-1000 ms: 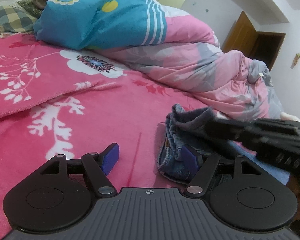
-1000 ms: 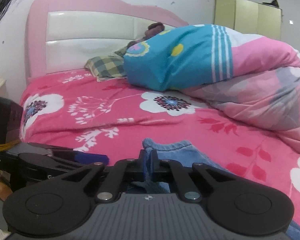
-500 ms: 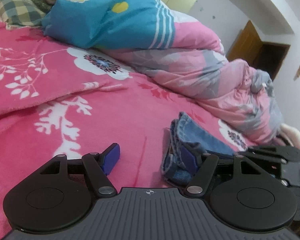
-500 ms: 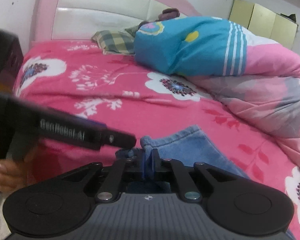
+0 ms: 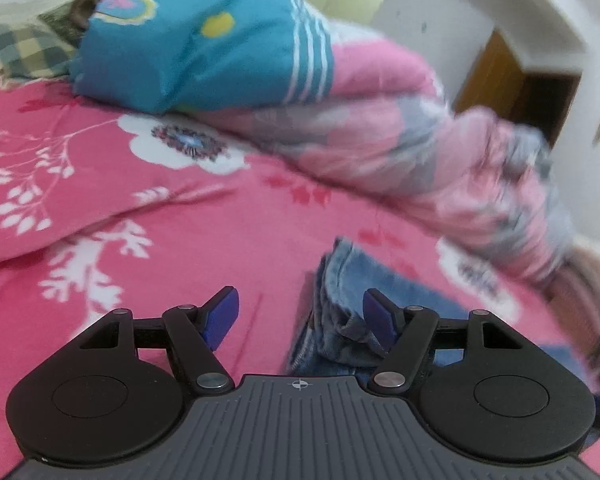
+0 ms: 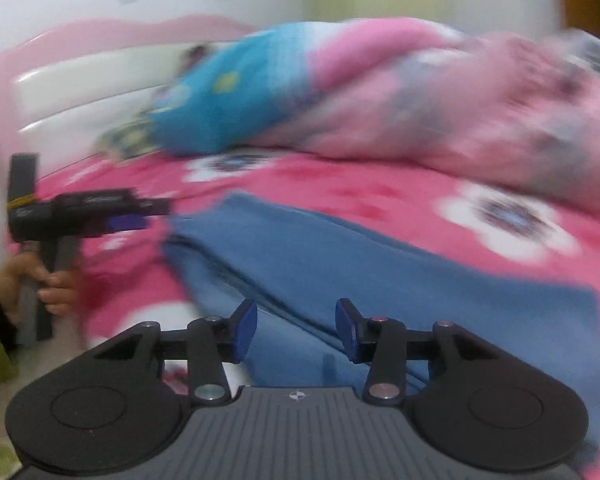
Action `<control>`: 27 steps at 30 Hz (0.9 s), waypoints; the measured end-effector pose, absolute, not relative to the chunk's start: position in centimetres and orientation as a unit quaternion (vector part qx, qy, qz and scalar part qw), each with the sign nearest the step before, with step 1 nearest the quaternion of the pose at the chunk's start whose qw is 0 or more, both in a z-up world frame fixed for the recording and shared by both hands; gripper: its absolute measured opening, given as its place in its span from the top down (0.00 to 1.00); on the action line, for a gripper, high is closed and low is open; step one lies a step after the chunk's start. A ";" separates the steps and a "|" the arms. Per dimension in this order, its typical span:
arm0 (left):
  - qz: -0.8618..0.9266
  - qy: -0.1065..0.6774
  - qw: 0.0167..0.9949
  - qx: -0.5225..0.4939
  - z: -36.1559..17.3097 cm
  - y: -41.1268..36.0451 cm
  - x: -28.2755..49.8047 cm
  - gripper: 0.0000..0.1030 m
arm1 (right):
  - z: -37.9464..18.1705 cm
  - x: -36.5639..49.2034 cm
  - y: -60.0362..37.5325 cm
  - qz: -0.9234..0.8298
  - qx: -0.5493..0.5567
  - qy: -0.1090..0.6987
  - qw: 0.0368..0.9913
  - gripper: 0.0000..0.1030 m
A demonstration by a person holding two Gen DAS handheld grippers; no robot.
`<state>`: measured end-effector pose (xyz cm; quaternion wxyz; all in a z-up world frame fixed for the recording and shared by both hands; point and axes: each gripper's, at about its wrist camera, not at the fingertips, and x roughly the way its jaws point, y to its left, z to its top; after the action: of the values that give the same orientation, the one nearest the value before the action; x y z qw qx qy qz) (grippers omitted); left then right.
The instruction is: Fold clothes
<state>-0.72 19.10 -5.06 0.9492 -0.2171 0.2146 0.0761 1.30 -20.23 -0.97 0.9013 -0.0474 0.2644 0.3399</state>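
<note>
Folded blue jeans (image 5: 342, 280) lie on the pink flowered bed cover (image 5: 140, 208). My left gripper (image 5: 300, 318) is open low over the cover; its right pad sits against the bunched end of the jeans and its left pad is over bare cover. In the blurred right wrist view the jeans (image 6: 340, 264) stretch flat across the bed. My right gripper (image 6: 296, 330) hovers over them with its jaws opening; denim lies below the gap, and nothing is pinched. The left gripper (image 6: 140, 212) shows at the left of that view, held by a hand (image 6: 48, 280) in a green sleeve.
A heaped pink and grey quilt (image 5: 400, 152) and a turquoise bundle (image 5: 200, 52) fill the far side of the bed. A checked pillow (image 5: 20, 48) lies by the pink headboard (image 6: 80, 80). A brown door (image 5: 512, 80) stands at the back right.
My right gripper was shut on the jeans' edge; it has let go, its jaws have spread, and it has swung right along the jeans, out of the left wrist view. The left gripper stays open.
</note>
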 end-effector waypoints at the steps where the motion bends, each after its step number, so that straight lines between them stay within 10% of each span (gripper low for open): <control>1: 0.085 0.222 0.949 -0.209 -5.3 18.9 -0.3 0.33 | -1.1 1.5 -22.3 0.312 -0.032 0.263 0.912 0.60; 14: 0.137 0.241 0.952 -0.131 -6.0 16.8 0.2 0.25 | -6.2 6.1 -32.5 0.187 0.024 0.287 0.939 0.90; 27: 0.158 0.265 0.948 -0.073 -4.4 15.6 0.8 0.26 | -7.9 3.2 -33.2 0.236 0.016 0.263 0.935 0.93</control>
<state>0.78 15.61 -4.40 0.9484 -0.0726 0.2651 0.1582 3.24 -33.23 -7.87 0.9353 0.0155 0.2635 0.2357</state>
